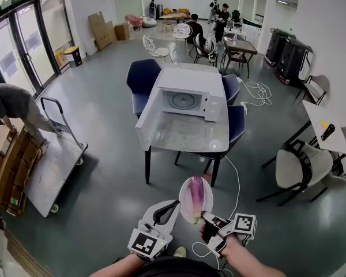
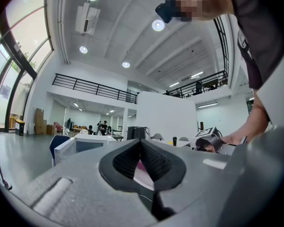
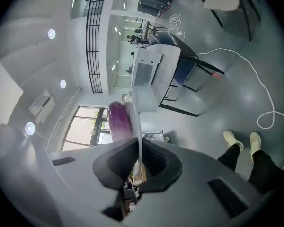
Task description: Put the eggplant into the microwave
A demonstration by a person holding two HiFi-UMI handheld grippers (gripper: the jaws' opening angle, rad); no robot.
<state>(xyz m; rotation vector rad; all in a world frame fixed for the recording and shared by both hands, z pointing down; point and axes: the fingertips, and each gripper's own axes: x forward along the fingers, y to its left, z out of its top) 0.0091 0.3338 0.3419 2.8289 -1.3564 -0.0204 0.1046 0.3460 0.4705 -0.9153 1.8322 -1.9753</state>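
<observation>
Lengthwise toward microwave, eggplant on plate

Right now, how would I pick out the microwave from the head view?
Mid-floor ahead stands a white table ringed by dark blue chairs. The microwave sits at its far end. It is a white box, the only appliance on the table, with its door swung open on the left and the round turntable showing inside.
</observation>
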